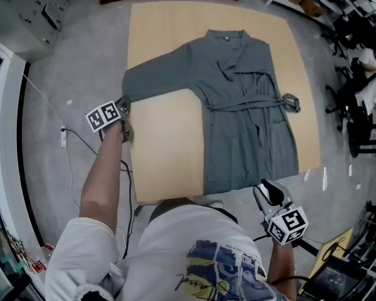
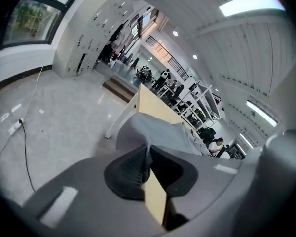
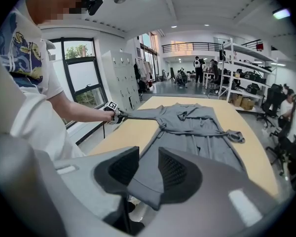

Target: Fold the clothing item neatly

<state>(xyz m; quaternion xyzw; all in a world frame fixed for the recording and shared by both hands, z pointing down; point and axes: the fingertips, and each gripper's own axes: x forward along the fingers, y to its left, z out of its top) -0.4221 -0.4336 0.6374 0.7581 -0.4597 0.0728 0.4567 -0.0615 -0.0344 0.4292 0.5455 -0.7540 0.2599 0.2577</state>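
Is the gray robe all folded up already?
No, the robe lies spread flat on the table, with one sleeve stretched out to the left claw.

Grey-green cloth robe (image 1: pixel 244 105): matt, soft woven fabric, lightly creased. Pale rectangular wooden tabletop (image 1: pixel 169 149): smooth, matt, plywood look. Grey floor (image 1: pixel 69 86), 9 o'clock of the tabletop: smooth, semi-gloss, picks up light reflections. Left claw (image 1: pixel 123 105) and right claw (image 1: pixel 265 190) shells: grey matt plastic. Their pads (image 3: pixel 173 171): black, ribbed, rubber-looking.
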